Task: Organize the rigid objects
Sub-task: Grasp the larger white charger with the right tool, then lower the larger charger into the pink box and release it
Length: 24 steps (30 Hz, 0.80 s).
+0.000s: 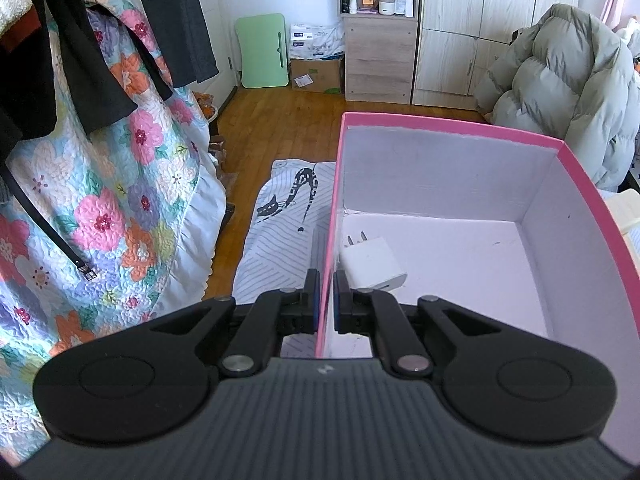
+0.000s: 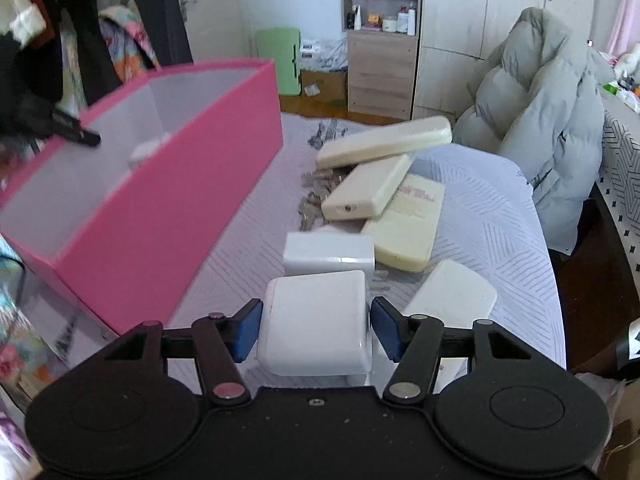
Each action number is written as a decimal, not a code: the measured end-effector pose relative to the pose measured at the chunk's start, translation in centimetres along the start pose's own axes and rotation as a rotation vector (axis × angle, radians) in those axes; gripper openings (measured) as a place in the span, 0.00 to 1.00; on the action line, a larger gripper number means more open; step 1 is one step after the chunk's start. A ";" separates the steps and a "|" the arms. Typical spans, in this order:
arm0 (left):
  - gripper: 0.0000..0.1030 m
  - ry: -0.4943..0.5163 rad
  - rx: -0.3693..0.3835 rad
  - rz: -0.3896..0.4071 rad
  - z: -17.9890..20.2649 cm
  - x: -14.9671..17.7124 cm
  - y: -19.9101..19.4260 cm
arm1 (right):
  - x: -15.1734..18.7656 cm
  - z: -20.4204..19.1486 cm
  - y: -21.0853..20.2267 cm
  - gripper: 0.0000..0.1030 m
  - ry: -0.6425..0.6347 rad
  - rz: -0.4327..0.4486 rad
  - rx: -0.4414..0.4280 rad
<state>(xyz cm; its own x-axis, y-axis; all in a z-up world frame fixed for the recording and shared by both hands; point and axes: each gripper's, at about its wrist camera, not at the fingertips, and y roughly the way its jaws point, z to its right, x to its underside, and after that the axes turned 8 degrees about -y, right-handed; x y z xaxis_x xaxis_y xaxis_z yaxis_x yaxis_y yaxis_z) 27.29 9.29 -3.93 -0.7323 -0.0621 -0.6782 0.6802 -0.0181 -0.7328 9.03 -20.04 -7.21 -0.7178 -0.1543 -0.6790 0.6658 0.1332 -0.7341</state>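
Observation:
The open pink box [image 1: 452, 126] has white inner walls, and a white plug adapter [image 1: 374, 262] lies on its floor. My left gripper [image 1: 326, 300] is shut on the box's near left wall, one pad on each side of it. In the right wrist view the pink box [image 2: 180, 208] sits tilted at the left on a pale striped cloth. My right gripper [image 2: 316, 328] stands open around a white square charger block [image 2: 318, 320], with thin gaps at both pads. Behind it lie a second white adapter [image 2: 328, 258] and several cream cases [image 2: 384, 142].
Small metal pieces [image 2: 316, 196] are scattered beside the cream cases. A grey puffy jacket [image 2: 532, 120] is piled at the right, and a wooden cabinet [image 2: 380, 72] stands at the back. A floral quilt [image 1: 120, 200] and dark hanging clothes [image 1: 80, 60] fill the left.

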 end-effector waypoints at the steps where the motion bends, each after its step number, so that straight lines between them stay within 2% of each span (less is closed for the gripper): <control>1: 0.06 -0.001 0.000 0.000 0.0 0.0 0.0 | -0.3 0.0 -0.5 0.62 0.006 0.015 0.000; 5: 0.06 -0.004 0.012 -0.003 -0.1 0.0 0.0 | -2.0 -0.3 -2.5 0.62 0.029 0.078 -0.006; 9: 0.06 -0.004 0.014 -0.003 -0.2 0.0 0.0 | -4.7 -1.2 -4.5 0.62 0.025 0.172 -0.057; 14: 0.06 -0.016 0.027 -0.003 -0.4 0.1 0.0 | -9.2 -2.9 -4.4 0.62 0.039 0.225 -0.246; 17: 0.06 -0.031 0.039 -0.006 -0.8 0.0 0.0 | -12.0 -4.1 -2.4 0.63 0.103 0.214 -0.420; 19: 0.06 -0.040 0.048 -0.007 -0.9 0.0 0.0 | -13.9 -5.1 0.1 0.63 0.150 0.173 -0.516; 21: 0.06 -0.036 0.045 -0.006 -0.9 0.1 0.0 | -15.6 -5.9 2.9 0.63 0.180 0.116 -0.546; 24: 0.06 -0.028 0.043 -0.005 -0.9 0.1 0.0 | -17.2 -7.4 7.2 0.62 0.191 0.033 -0.511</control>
<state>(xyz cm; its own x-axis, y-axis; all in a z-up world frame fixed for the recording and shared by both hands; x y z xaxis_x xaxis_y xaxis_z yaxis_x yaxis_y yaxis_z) 27.17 10.16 -4.06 -0.7346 -0.0902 -0.6725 0.6781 -0.0609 -0.7325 24.68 -9.19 -0.86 -0.7543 0.0323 -0.6557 0.5390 0.6007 -0.5905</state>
